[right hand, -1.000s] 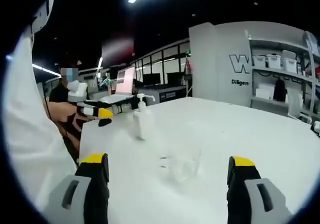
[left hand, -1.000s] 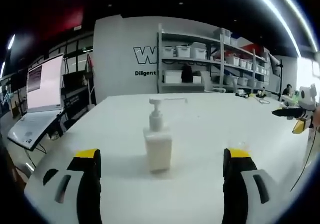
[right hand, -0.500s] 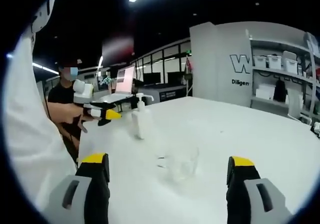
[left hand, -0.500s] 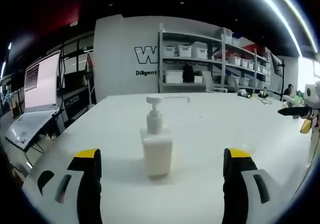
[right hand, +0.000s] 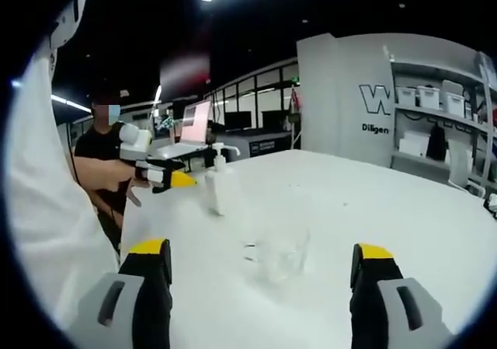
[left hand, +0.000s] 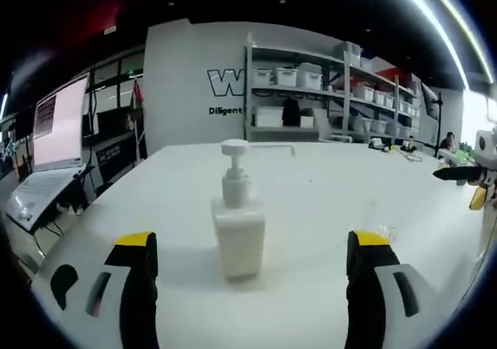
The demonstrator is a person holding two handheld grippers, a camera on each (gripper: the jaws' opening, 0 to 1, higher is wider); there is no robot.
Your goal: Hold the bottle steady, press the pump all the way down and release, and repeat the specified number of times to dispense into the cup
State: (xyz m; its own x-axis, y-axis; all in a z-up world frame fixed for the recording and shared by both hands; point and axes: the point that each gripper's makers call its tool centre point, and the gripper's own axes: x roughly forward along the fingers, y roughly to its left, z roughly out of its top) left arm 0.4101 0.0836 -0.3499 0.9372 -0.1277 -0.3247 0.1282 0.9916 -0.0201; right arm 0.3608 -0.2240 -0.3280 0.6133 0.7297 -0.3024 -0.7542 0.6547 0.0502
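Note:
A white pump bottle (left hand: 237,228) stands upright on the white table (left hand: 311,201), its pump head (left hand: 234,148) raised. My left gripper (left hand: 252,242) is open, and the bottle stands just ahead, between the lines of its two jaws and apart from both. In the right gripper view the same bottle (right hand: 217,190) stands at the table's left part, with the left gripper (right hand: 175,179) level beside it in a person's hand. A clear glass cup (right hand: 279,252) sits right of the bottle, ahead of my open right gripper (right hand: 259,249). The right gripper (left hand: 466,176) also shows at the far right, away from the bottle.
An open laptop (left hand: 48,143) stands off the table's left side. Shelves with white bins (left hand: 326,96) line the back wall. A white sleeve (right hand: 46,209) covers the left of the right gripper view, with a person in black (right hand: 97,151) behind.
The left gripper has come closer to the bottle, which now looks larger and sits further in between the jaws. The right gripper and the cup have stayed put.

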